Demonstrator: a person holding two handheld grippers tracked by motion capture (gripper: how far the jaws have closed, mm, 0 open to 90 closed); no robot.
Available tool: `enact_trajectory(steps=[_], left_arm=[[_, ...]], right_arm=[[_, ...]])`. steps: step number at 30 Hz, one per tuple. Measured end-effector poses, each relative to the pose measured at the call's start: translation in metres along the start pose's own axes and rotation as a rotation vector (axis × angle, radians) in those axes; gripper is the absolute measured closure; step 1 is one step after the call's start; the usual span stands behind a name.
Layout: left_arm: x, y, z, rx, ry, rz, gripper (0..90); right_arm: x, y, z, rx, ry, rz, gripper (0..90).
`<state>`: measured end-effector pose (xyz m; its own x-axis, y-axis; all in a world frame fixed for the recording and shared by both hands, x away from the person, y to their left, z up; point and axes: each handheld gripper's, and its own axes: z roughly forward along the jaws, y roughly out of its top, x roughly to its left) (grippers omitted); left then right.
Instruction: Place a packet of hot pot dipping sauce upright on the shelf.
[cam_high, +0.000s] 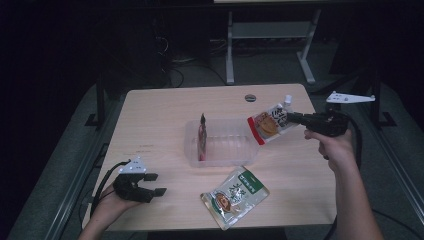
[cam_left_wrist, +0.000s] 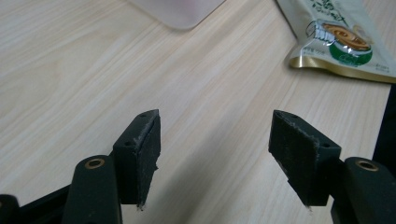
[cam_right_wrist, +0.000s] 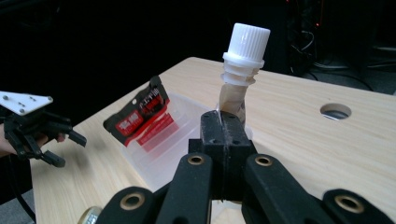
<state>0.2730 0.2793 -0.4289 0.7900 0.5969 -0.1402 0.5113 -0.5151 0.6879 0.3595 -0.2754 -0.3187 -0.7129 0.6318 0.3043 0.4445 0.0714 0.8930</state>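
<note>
Left gripper (cam_high: 150, 184): resting low near the table's near left corner, its jaws standing wide apart around nothing, likely parked out of the way while the other hand is working.
Table (cam_high: 160, 115): its near edge is running just below that gripper; bare wood is stretching between it and the bin.
Green packet (cam_high: 235, 197): lying flat near the front edge, just this side of the bin, apparently waiting its turn.
Clear bin (cam_high: 220, 150): sitting mid-table with a red packet (cam_high: 202, 137) standing on edge against its left side, leaving the right half open.
Spouted pouch (cam_high: 270, 122): hanging tilted over the bin's right rim, cap pointing away, seemingly heading inside.
Right gripper (cam_high: 295, 118): pinching the pouch just below its white cap (cam_right_wrist: 246, 42), jaws closed tight on the neck.
Room: open table is lying right of the bin for withdrawing.
</note>
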Motion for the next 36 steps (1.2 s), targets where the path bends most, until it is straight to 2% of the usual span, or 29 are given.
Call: enact_trajectory(steps=[1, 4, 10, 21, 24, 36], left_arm=[[0.001, -0.001, -0.001, 0.002, 0.005, 0.005, 33.9], [0.001, -0.005, -0.004, -0.002, 0.010, -0.015, 33.9], [0.004, -0.006, -0.006, -0.007, 0.018, -0.020, 33.9], [0.005, -0.006, -0.004, 0.010, 0.011, -0.015, 34.0], [0.006, -0.006, -0.003, 0.022, 0.009, -0.001, 34.0], [0.005, -0.005, 0.001, 0.031, -0.001, 0.002, 34.0]], right_arm=[[0.000, 0.001, 0.001, -0.004, 0.003, 0.000, 90.0], [0.002, 0.006, 0.006, -0.007, 0.009, -0.008, 90.0], [0.008, 0.010, 0.022, 0.014, 0.020, -0.016, 90.0], [0.015, 0.002, 0.053, 0.079, 0.006, -0.007, 90.0], [0.017, 0.000, 0.057, 0.095, -0.006, -0.011, 90.0], [0.021, -0.002, 0.061, 0.134, -0.019, -0.023, 89.8]])
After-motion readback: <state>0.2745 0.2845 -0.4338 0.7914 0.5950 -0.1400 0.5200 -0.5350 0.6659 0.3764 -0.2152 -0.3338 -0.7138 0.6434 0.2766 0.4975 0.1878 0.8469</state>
